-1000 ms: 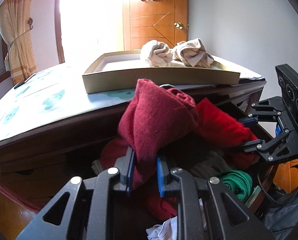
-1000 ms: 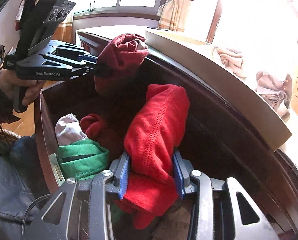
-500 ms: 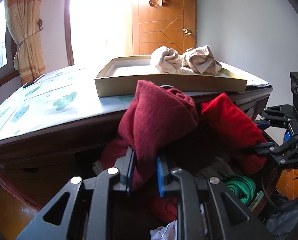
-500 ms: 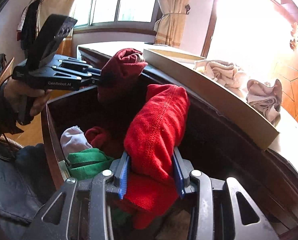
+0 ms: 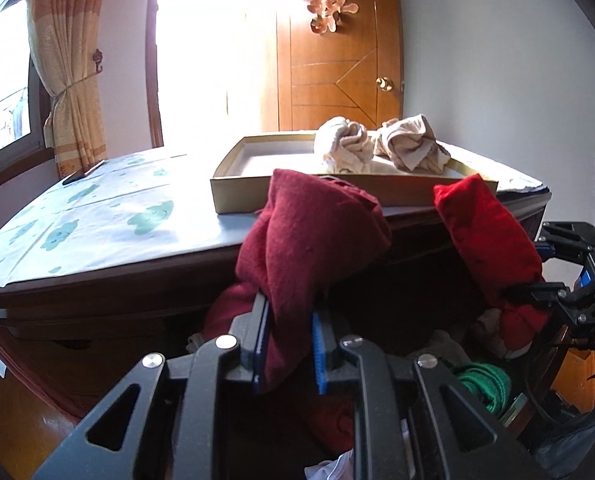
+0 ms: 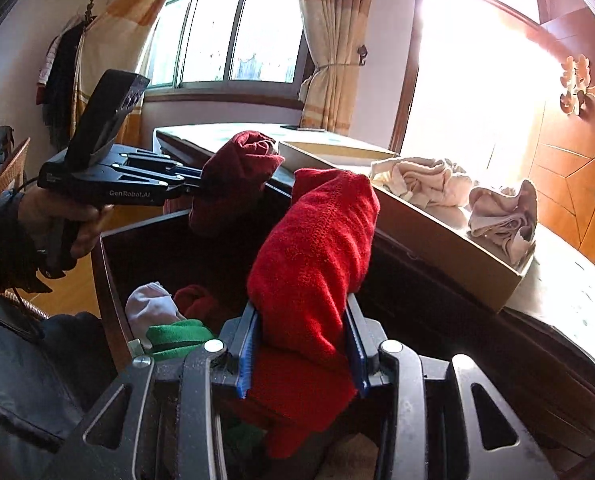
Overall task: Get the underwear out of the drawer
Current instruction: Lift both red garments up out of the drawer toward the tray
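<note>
My left gripper (image 5: 287,332) is shut on dark red underwear (image 5: 309,236), lifted above the open drawer (image 6: 109,276). In the right wrist view that gripper (image 6: 195,186) and the dark red underwear (image 6: 237,168) appear at the left, held by a hand. My right gripper (image 6: 301,344) is shut on bright red underwear (image 6: 317,256), raised over the drawer; in the left wrist view the right gripper (image 5: 537,272) holds the bright red underwear (image 5: 485,236) at the right.
A shallow cardboard box (image 5: 297,196) with two beige cloth bundles (image 5: 343,148) sits on the desk top (image 5: 97,216) behind the drawer. Green cloth (image 6: 177,336), white cloth (image 6: 149,308) and more red cloth (image 6: 197,300) lie in the drawer. A wooden door (image 5: 337,80) stands behind.
Both grippers have risen with their garments, the right one more. The bright red underwear has come up beside the box edge; the box and desk top show lower in both views.
</note>
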Tool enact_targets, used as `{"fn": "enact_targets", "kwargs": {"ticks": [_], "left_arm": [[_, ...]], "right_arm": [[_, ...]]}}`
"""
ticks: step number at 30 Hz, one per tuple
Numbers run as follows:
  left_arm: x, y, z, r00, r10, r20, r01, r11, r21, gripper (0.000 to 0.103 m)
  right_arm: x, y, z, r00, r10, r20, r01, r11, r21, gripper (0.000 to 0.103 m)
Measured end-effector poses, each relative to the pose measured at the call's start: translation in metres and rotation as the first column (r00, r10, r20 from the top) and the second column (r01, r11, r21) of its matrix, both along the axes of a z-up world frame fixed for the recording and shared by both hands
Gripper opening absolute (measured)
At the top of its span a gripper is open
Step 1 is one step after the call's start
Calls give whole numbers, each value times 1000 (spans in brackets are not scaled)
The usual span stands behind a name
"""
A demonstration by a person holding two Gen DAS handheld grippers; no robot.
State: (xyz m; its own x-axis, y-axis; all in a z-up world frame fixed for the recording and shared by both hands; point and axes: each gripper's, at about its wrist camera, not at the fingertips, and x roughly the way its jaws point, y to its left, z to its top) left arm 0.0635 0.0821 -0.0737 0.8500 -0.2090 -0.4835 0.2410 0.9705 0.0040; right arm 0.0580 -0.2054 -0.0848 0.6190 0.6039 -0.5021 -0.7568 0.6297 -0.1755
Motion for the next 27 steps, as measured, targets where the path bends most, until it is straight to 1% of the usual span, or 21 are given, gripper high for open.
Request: {"fn": "enact_targets", "kwargs": {"ticks": [15, 20, 27], "left_arm": [[-9, 1, 9, 998, 11, 61, -7, 998, -65, 16], [-12, -1, 19, 996, 5, 84, 0, 998, -66, 16], [-13, -4, 40, 993, -7, 115, 14, 998, -67, 16]], "right_arm": [[-2, -3, 5, 999, -11, 51, 7, 997, 83, 40], [-3, 2, 11, 998, -5, 70, -2, 996, 91, 40], [1, 5, 24, 997, -8, 74, -1, 993, 122, 40]]}}
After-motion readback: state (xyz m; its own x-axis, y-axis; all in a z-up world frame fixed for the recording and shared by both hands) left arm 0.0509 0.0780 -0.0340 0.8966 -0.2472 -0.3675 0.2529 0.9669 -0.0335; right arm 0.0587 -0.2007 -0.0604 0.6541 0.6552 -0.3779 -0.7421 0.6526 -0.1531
